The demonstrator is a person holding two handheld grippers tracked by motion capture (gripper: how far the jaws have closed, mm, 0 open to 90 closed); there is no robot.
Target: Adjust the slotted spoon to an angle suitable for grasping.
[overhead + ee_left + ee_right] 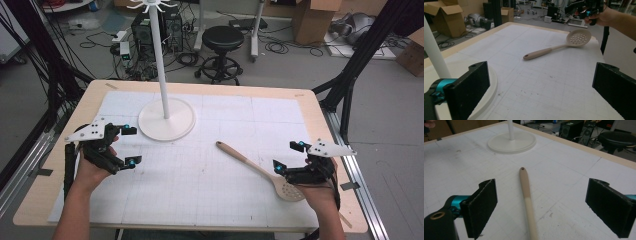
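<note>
Over on the left side of the table, the left gripper sits in the person's left hand, its jaws spread wide with nothing between them, just beside the round base of the white stand. That stand's pole rises near the middle of the far side of the white mat. Further right, the slotted spoon lies flat on the mat, its handle end pointing toward the stand and its perforated bowl toward the near right corner. At the right, the right gripper is wide open too, holding nothing; in the right gripper view the spoon handle runs up between the jaws, which stand apart from it.
</note>
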